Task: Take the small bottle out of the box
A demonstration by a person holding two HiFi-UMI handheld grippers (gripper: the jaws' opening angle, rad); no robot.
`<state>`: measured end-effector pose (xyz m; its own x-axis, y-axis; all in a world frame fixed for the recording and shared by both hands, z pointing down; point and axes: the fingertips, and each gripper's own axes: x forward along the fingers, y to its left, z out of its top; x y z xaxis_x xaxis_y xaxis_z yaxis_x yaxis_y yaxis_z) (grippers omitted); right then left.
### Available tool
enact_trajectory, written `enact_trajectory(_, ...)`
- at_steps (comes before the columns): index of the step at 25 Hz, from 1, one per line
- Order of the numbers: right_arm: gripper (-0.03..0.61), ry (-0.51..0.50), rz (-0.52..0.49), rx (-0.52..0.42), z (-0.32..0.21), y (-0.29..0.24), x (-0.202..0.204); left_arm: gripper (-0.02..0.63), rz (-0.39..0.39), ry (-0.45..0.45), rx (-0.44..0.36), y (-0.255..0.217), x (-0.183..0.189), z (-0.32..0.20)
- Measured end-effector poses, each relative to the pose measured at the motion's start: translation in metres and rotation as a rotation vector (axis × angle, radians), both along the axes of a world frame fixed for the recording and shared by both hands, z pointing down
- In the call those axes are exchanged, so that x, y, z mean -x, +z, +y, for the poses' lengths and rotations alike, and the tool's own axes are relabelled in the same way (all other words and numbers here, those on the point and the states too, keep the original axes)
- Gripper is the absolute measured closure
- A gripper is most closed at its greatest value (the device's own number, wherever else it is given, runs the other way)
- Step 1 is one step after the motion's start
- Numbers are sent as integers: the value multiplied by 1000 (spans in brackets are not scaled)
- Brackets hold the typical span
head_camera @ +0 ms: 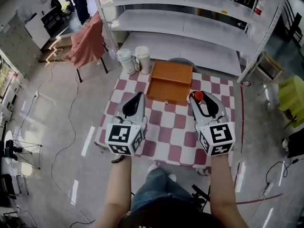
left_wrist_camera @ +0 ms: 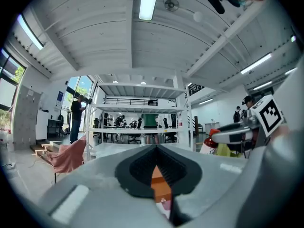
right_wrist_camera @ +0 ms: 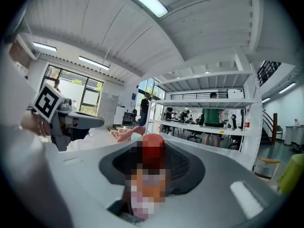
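A small bottle [head_camera: 198, 96] with a red cap and an orange body is clamped upright between the fingers of my right gripper [head_camera: 199, 99], just right of the open brown wooden box [head_camera: 167, 87] and above the checked table [head_camera: 166, 137]. The right gripper view shows the bottle [right_wrist_camera: 151, 167] filling the jaws of the right gripper [right_wrist_camera: 152, 151]. My left gripper [head_camera: 138, 96] hovers left of the box, fingertips together and empty. In the left gripper view its tips [left_wrist_camera: 156, 151] meet, with a sliver of the box [left_wrist_camera: 160, 186] visible below.
Two white lidded jars [head_camera: 134, 60] stand at the table's back left corner. White metal shelving [head_camera: 190, 13] rises behind the table. A chair draped in pink cloth [head_camera: 85, 44] stands at the left, and cables run over the floor.
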<state>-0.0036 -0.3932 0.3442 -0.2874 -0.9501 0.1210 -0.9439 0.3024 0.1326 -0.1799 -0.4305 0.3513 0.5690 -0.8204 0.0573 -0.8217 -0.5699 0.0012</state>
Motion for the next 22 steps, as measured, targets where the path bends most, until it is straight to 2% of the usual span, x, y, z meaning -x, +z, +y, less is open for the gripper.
enact_trajectory(12,439,135,-33,-43,18,-46,-6,614,-3,34,-117,-58,24,-7)
enact_trajectory(22,439,234,-53,-87,41,-75,3,614,9,80,-168,-85,56,-15)
